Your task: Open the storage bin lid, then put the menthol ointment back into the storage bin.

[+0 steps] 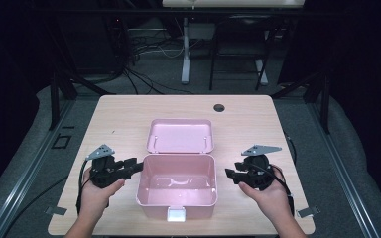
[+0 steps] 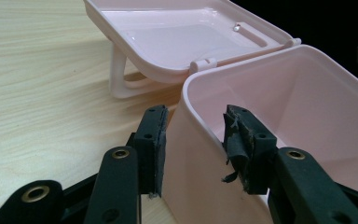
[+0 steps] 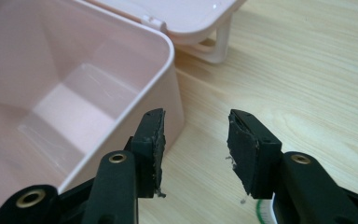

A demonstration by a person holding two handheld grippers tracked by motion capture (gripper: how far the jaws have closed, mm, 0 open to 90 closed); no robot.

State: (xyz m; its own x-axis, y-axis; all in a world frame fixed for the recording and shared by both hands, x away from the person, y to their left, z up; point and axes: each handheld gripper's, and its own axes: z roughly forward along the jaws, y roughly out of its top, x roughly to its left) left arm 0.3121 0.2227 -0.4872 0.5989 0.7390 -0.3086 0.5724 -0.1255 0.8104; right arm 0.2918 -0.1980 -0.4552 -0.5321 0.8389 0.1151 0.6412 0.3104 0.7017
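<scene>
A pink plastic box (image 1: 176, 198) stands open and empty at the table's front middle, its lid (image 1: 180, 135) folded back flat behind it. My left gripper (image 1: 140, 165) is at the box's left wall. In the left gripper view, that gripper (image 2: 193, 135) stands astride the wall (image 2: 191, 154), one jaw outside and one inside, with the pads not pressing on it. My right gripper (image 1: 229, 174) hovers just off the box's right side. In the right gripper view, its jaws (image 3: 196, 140) are open over bare wood beside the box's corner (image 3: 168, 60).
A white latch (image 1: 176, 214) hangs on the box's front wall, and the lid's white handle (image 2: 121, 79) rests on the wooden table (image 1: 119, 124). A cable hole (image 1: 219, 107) sits near the far edge. A small green and white thing (image 3: 263, 210) peeks out under my right gripper.
</scene>
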